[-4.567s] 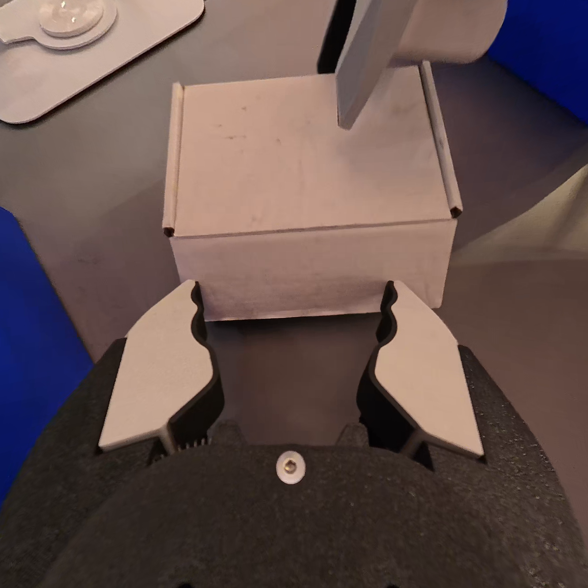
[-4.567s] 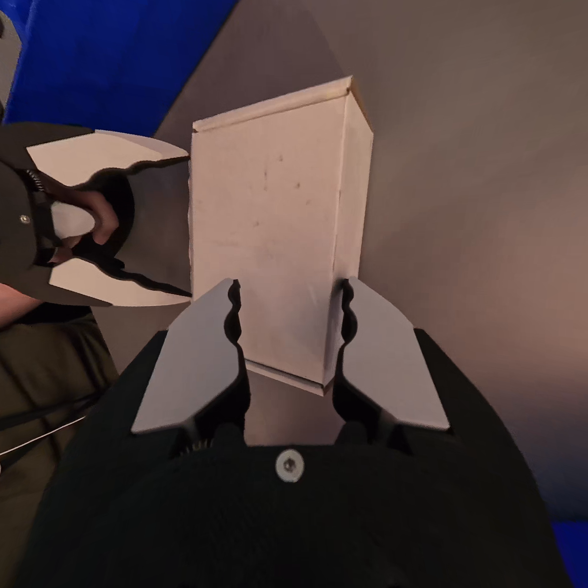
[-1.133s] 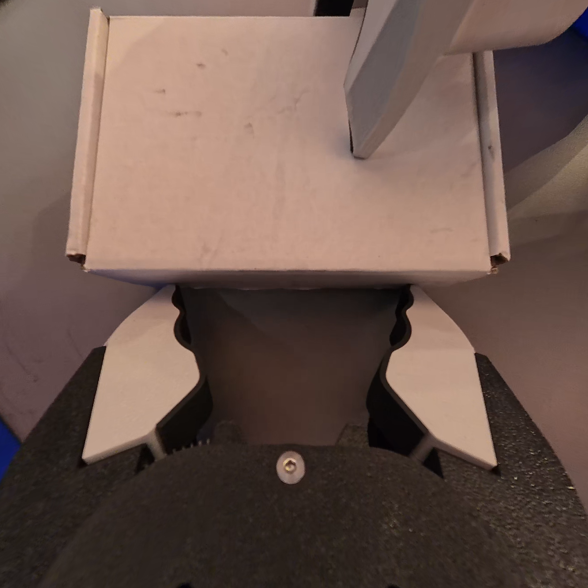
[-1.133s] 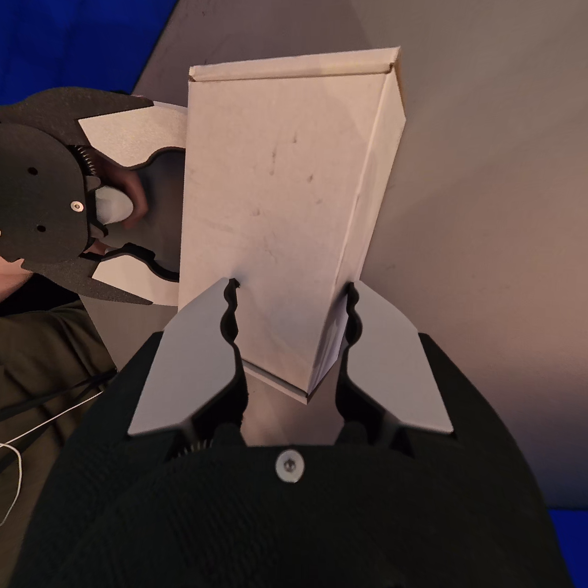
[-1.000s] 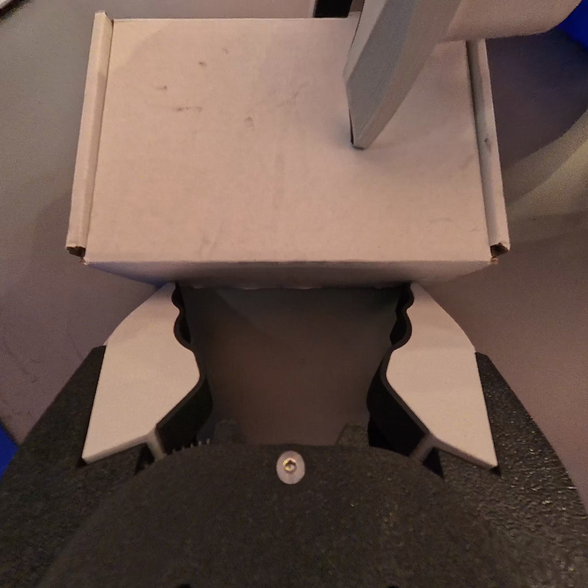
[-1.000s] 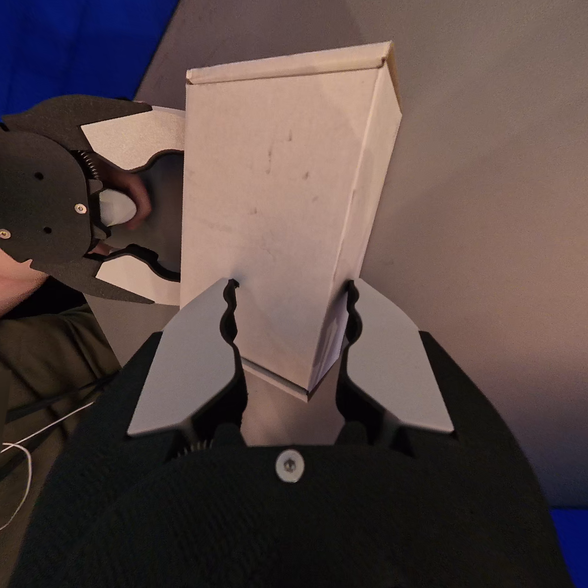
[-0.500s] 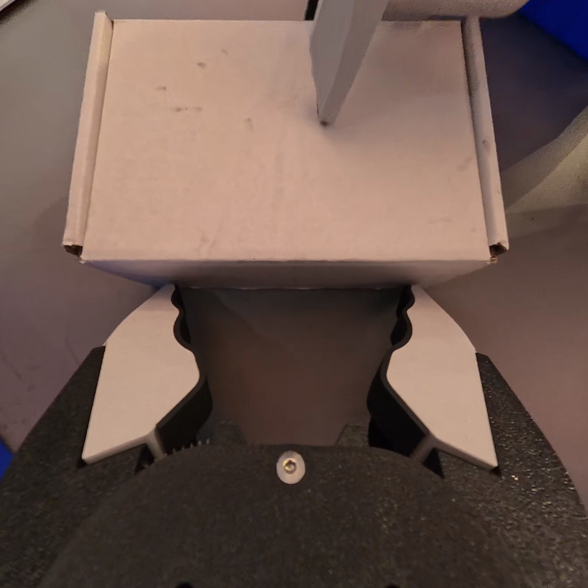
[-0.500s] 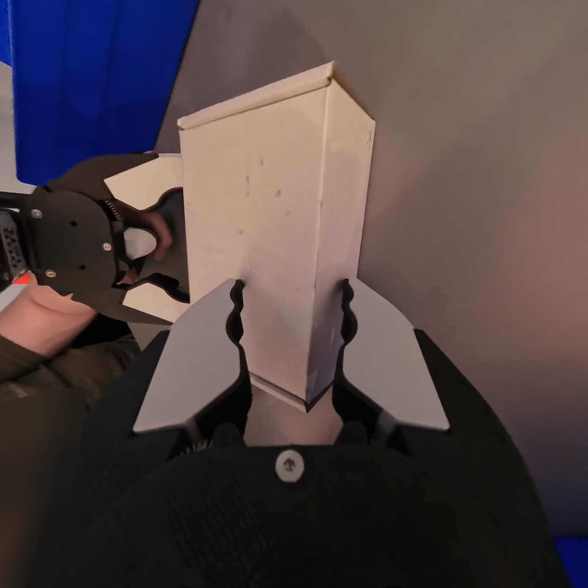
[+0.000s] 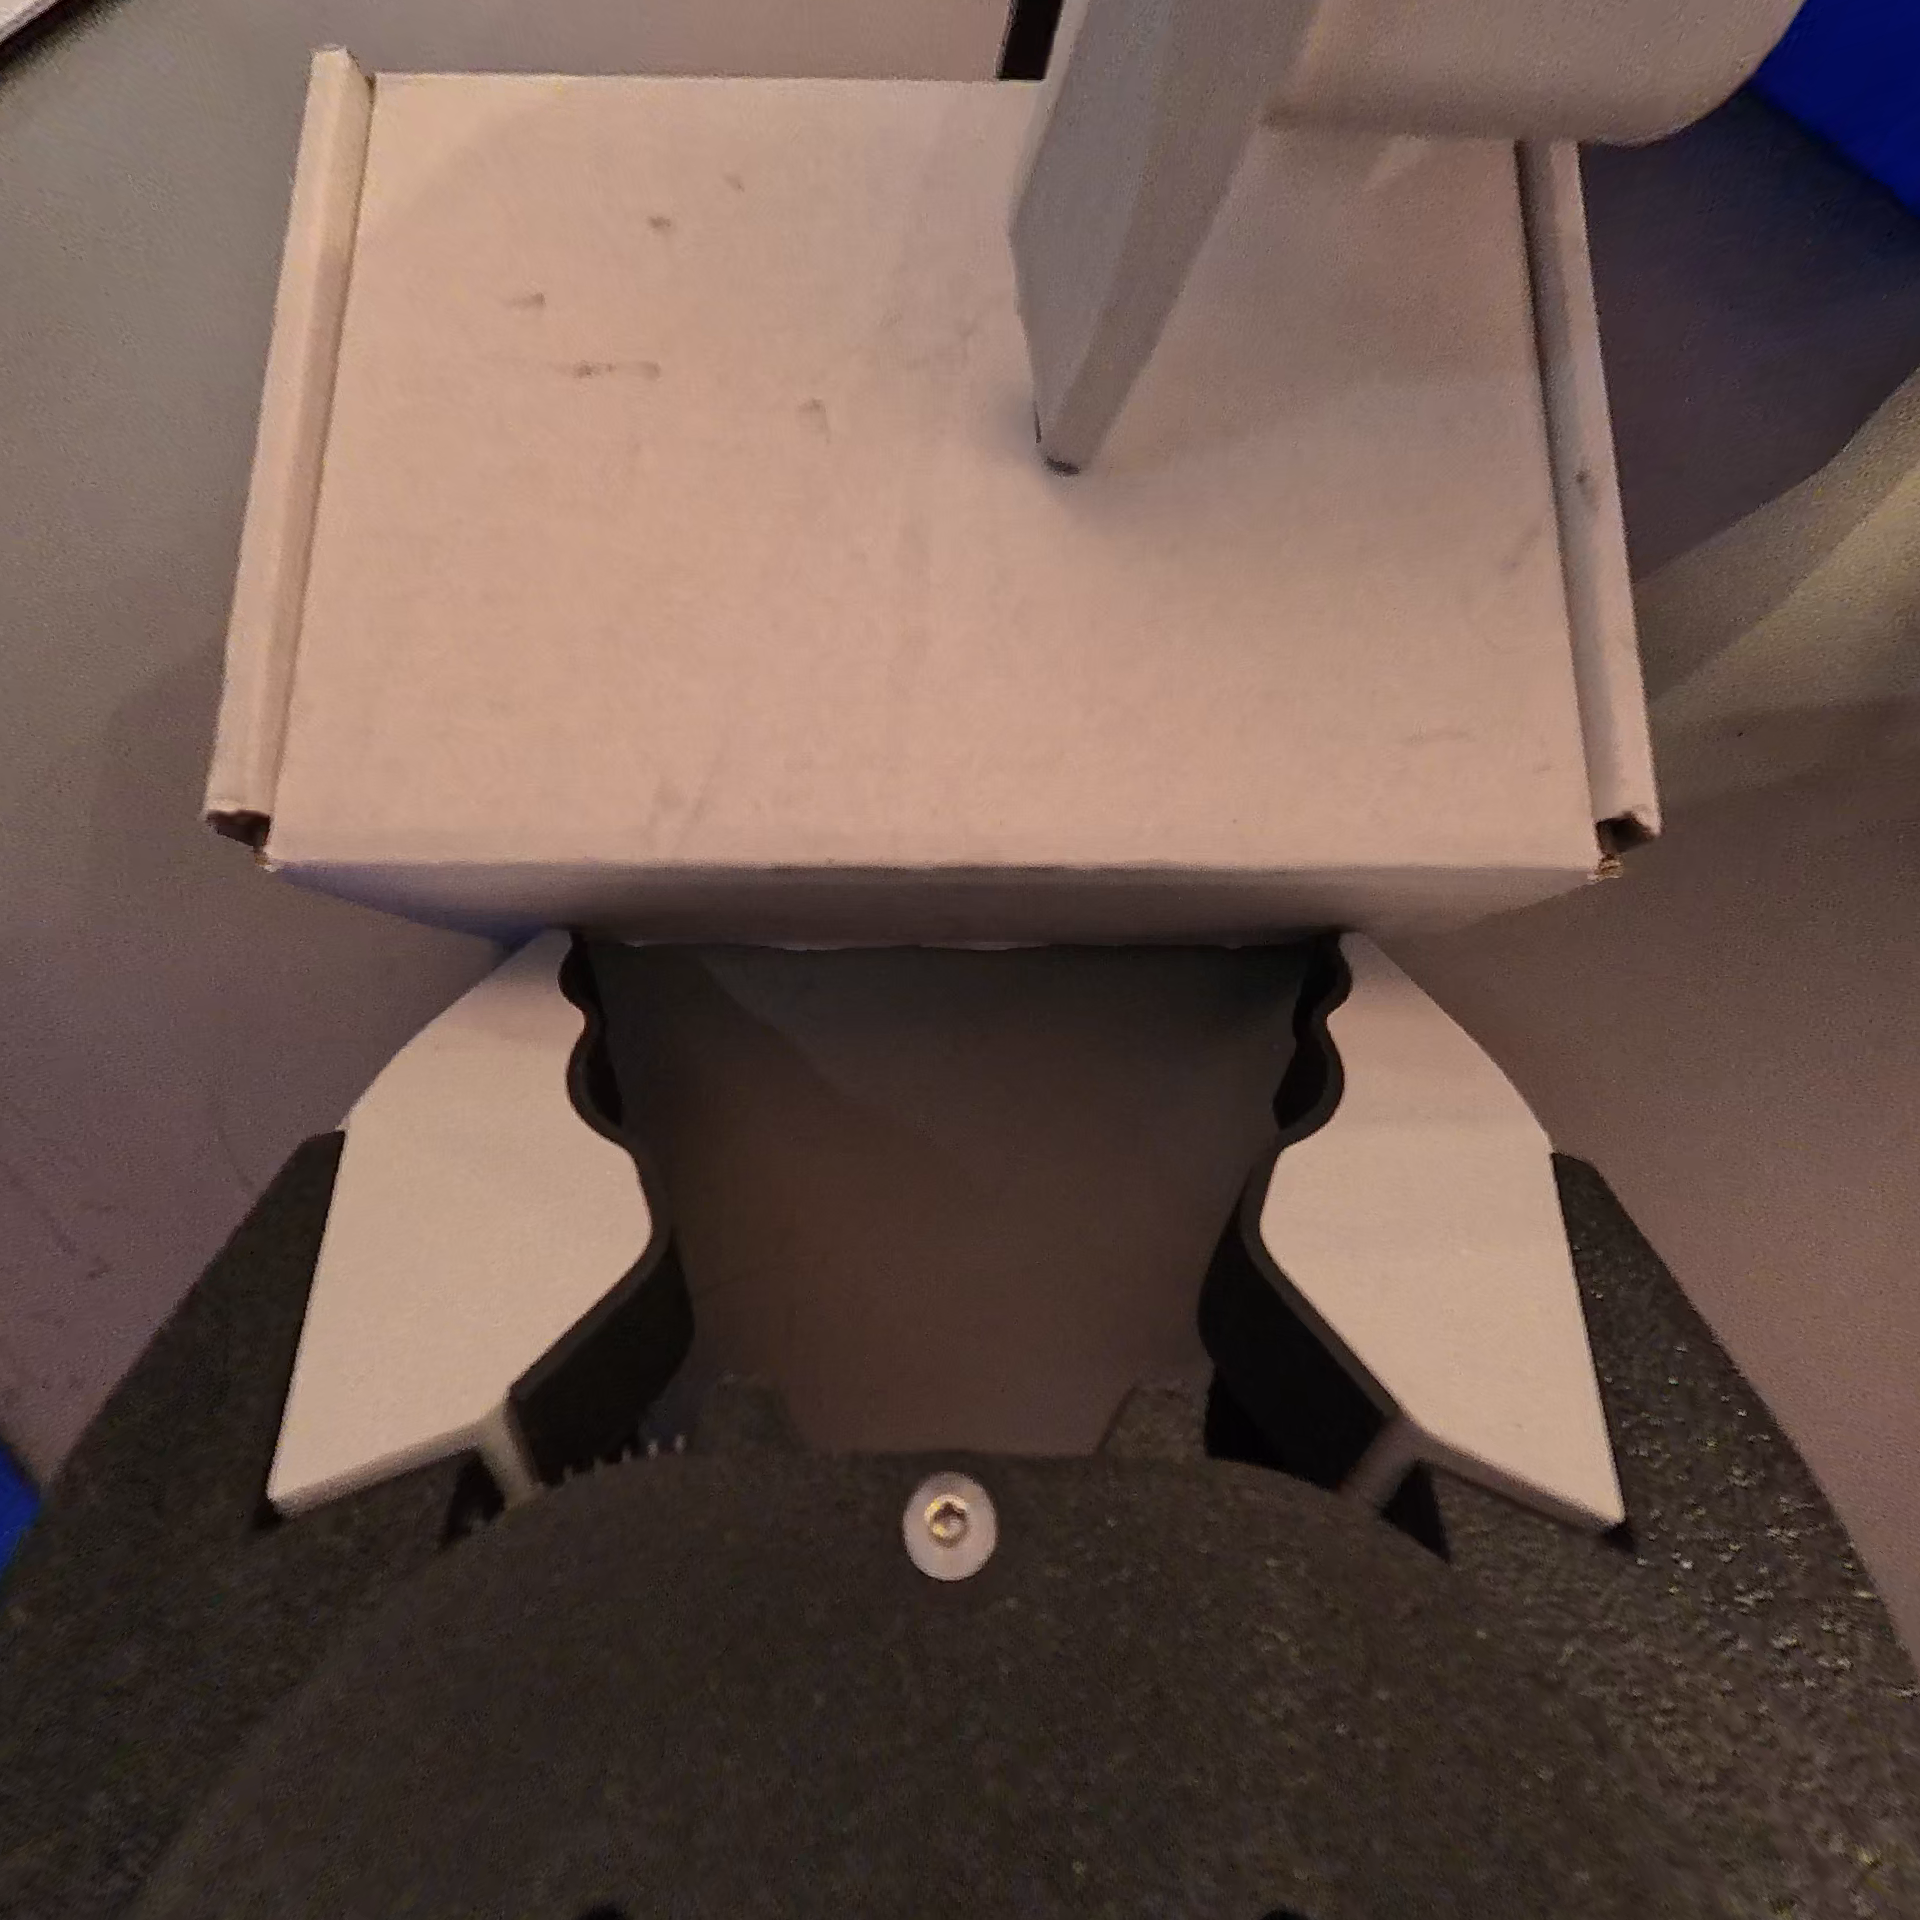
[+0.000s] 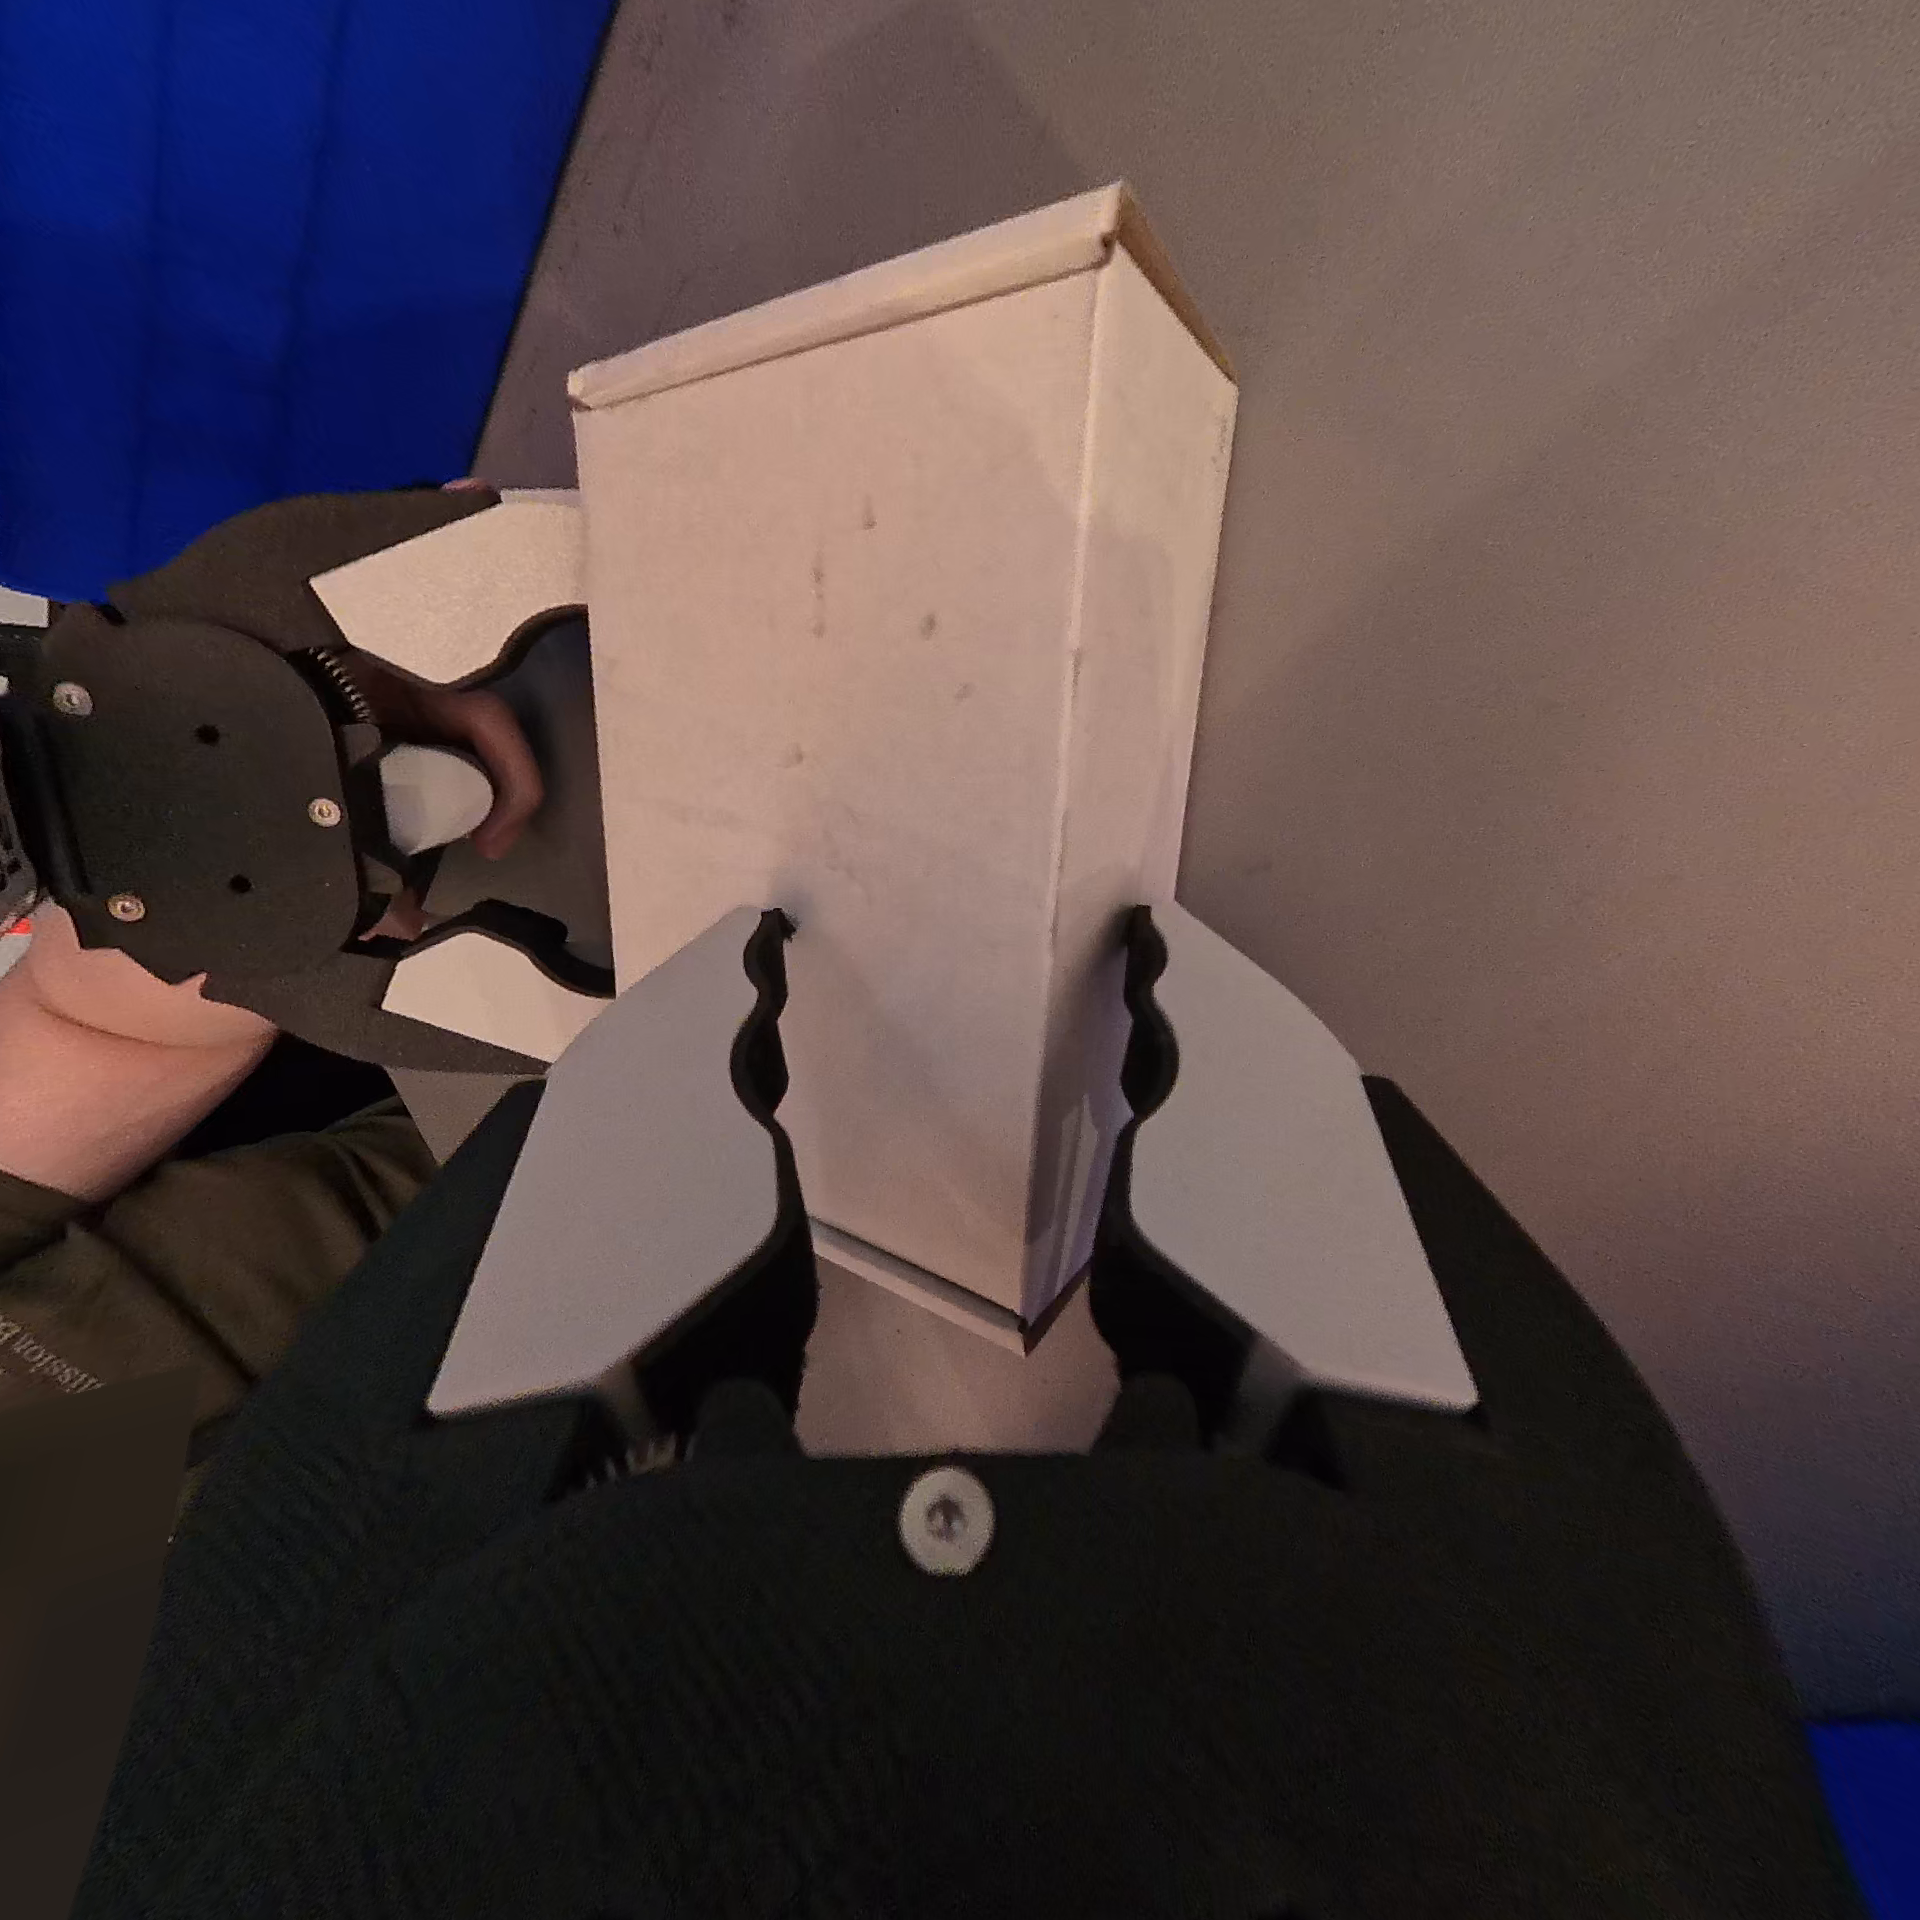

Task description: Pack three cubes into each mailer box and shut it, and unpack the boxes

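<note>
1. Grey table [image 9: 125, 582] fills the scene, with blue cloth [image 10: 260, 239] behind it in the right wrist view.
2. One white mailer box [image 9: 894, 499] sits between the two tools, its lid closed. No cubes are visible, so I cannot tell what is inside.
3. Right gripper [image 10: 954, 925] pinches the near end of the box: one finger presses on the lid, the other on the long side wall.
4. Left gripper [image 9: 951, 951] is spread wide. Its tips are at the front wall, just under the lid edge, but they do not clamp anything.
5. Compared with a few seconds ago, the box now looks much nearer to the left gripper and more from above; then its whole front wall was visible and the tips were only reaching it. The right finger on the lid has also shifted a little in the last half second.
6. I judge that the left tool is being placed to work on the front flap while the right one steadies the box. Whether this is shutting or opening, I cannot say.
</note>
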### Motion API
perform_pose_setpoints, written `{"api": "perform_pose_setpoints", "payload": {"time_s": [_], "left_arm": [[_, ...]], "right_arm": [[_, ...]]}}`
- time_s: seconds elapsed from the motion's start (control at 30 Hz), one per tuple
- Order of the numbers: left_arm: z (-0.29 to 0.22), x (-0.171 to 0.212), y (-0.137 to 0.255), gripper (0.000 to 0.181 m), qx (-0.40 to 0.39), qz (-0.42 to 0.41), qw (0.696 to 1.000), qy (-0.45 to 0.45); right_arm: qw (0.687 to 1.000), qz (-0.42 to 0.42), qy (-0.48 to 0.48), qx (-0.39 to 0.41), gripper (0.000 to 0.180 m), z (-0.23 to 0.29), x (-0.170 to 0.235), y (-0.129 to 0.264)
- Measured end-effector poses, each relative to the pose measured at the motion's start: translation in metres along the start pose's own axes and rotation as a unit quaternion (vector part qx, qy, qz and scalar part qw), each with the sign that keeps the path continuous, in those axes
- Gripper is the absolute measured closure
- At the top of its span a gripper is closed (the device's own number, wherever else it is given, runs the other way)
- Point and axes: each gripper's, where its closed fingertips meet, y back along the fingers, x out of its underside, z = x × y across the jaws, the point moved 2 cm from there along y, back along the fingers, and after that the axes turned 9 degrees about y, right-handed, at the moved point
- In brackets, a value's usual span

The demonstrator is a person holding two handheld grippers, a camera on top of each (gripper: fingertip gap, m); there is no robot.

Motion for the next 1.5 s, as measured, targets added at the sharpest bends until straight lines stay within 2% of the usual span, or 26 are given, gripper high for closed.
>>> {"api": "perform_pose_setpoints", "payload": {"time_s": [0.3,0.37,0.5,0.57,0.67,0.8,0.93,1.03,1.1,1.17,1.2,1.27,1.33,1.4,1.5], "left_arm": [[-0.003,0.005,0.003,0.055,0.007,0.013,1.000,-0.012],[-0.010,0.012,0.008,0.054,0.007,0.035,0.999,-0.020],[-0.022,0.029,0.033,0.063,-0.025,0.039,0.997,-0.062],[-0.023,0.032,0.048,0.062,-0.046,0.013,0.996,-0.070],[-0.027,0.034,0.062,0.067,-0.021,-0.032,0.998,-0.042],[-0.034,0.035,0.065,0.070,0.025,-0.039,0.999,-0.023],[-0.057,0.034,0.060,0.074,0.081,-0.031,0.996,-0.027],[-0.074,0.035,0.055,0.074,0.112,-0.030,0.993,-0.035],[-0.081,0.037,0.051,0.074,0.124,-0.017,0.991,-0.044],[-0.090,0.038,0.048,0.073,0.139,-0.011,0.989,-0.050],[-0.094,0.038,0.047,0.071,0.143,-0.009,0.988,-0.056],[-0.097,0.039,0.043,0.077,0.133,-0.006,0.988,-0.072],[-0.092,0.040,0.039,0.072,0.104,0.003,0.991,-0.083],[-0.092,0.040,0.045,0.071,0.103,-0.003,0.991,-0.083],[-0.087,0.027,0.072,0.072,0.116,-0.079,0.988,-0.058]], "right_arm": [[1.000,0.013,-0.005,0.021,0.113,0.006,0.007,0.001],[0.999,0.040,-0.007,-0.006,0.115,0.011,0.016,0.002],[0.993,0.087,-0.053,-0.061,0.127,0.017,0.033,0.006],[0.991,0.091,-0.066,-0.074,0.133,0.018,0.038,0.010],[0.993,0.062,-0.067,-0.078,0.133,0.018,0.032,0.020],[1.000,0.008,-0.026,0.006,0.128,0.015,0.013,0.034],[0.985,-0.025,0.089,0.146,0.126,0.022,-0.006,0.046],[0.945,-0.064,0.179,0.267,0.137,0.029,-0.021,0.066],[0.905,-0.106,0.242,0.334,0.139,0.039,-0.032,0.080],[0.865,-0.175,0.278,0.379,0.141,0.050,-0.039,0.094],[0.855,-0.209,0.287,0.377,0.142,0.057,-0.040,0.096],[0.868,-0.245,0.274,0.333,0.142,0.064,-0.034,0.086],[0.917,-0.199,0.238,0.252,0.141,0.063,-0.020,0.063],[0.945,-0.158,0.220,0.181,0.140,0.064,-0.010,0.049],[0.957,-0.111,0.215,0.164,0.093,0.068,-0.003,0.038]]}}
